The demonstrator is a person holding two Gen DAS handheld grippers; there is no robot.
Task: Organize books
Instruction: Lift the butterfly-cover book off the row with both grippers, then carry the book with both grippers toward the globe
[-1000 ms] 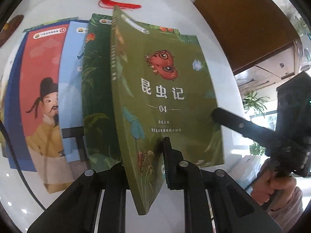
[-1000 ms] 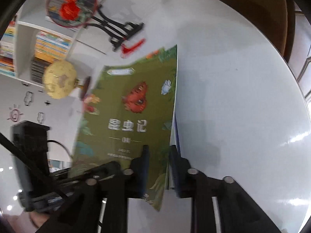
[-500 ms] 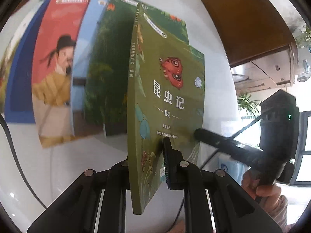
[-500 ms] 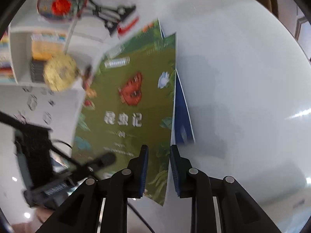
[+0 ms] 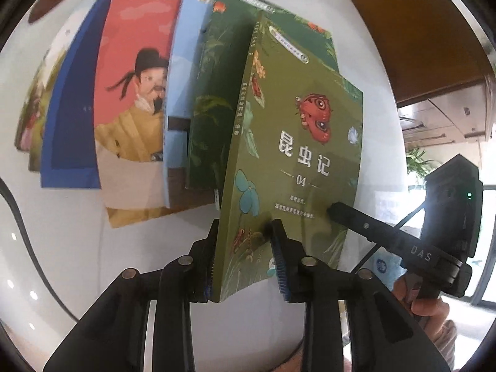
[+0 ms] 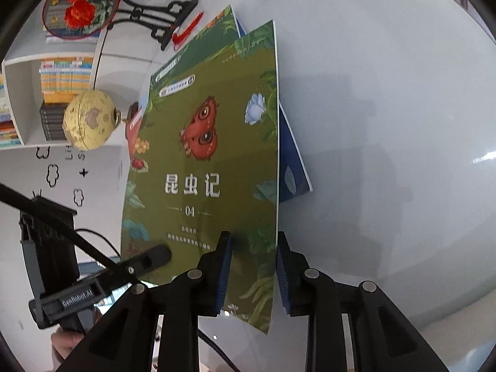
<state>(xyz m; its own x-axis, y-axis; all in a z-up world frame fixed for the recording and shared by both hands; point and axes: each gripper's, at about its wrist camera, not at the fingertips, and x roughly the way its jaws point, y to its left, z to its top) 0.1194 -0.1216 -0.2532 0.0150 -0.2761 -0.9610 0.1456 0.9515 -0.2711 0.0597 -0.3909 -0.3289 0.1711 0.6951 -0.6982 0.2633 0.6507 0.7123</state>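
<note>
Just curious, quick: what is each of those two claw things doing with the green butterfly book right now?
Left gripper: jaws opening, the green insect book standing between them.
Right gripper: jaws opening, the book's right edge between them, pads apart from it.

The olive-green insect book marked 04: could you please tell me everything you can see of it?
The olive-green insect book marked 04 is a thin glossy paperback with a red butterfly, pale flower, leaves and white title characters on its cover. It stands on edge, tilted, above the white table, beside a fan of other books. Its lower edge sits between the jaws of both the left gripper and right gripper, which are opening.
</note>
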